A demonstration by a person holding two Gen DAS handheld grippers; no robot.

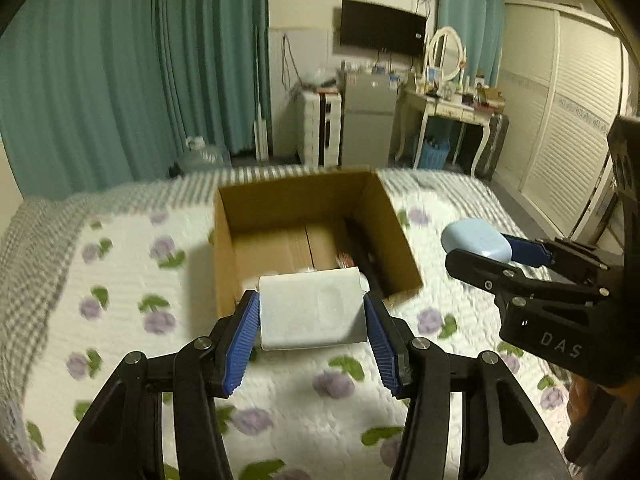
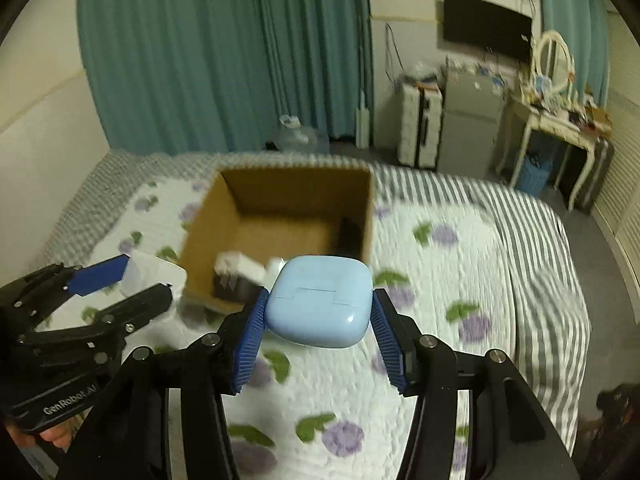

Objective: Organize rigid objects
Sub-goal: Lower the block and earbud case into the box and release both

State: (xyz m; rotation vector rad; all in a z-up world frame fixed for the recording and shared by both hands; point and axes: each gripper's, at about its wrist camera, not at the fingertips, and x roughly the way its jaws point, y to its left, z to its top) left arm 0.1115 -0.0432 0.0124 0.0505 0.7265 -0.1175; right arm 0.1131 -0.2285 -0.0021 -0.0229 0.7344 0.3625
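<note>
Both loaded up over the bed: left hand-held gripper [image 1: 312,312] clamps a white case [image 1: 312,310], right hand-held gripper [image 2: 320,310] pinches the blue case [image 2: 320,306], cardboard box [image 1: 296,204] dead ahead, slightly nearer the left one.

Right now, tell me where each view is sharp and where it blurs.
Left wrist view: white case sharp in the left hand-held gripper; bedspread smeared. Right wrist view: blue case sharp; cardboard box and its contents blurred.
</note>
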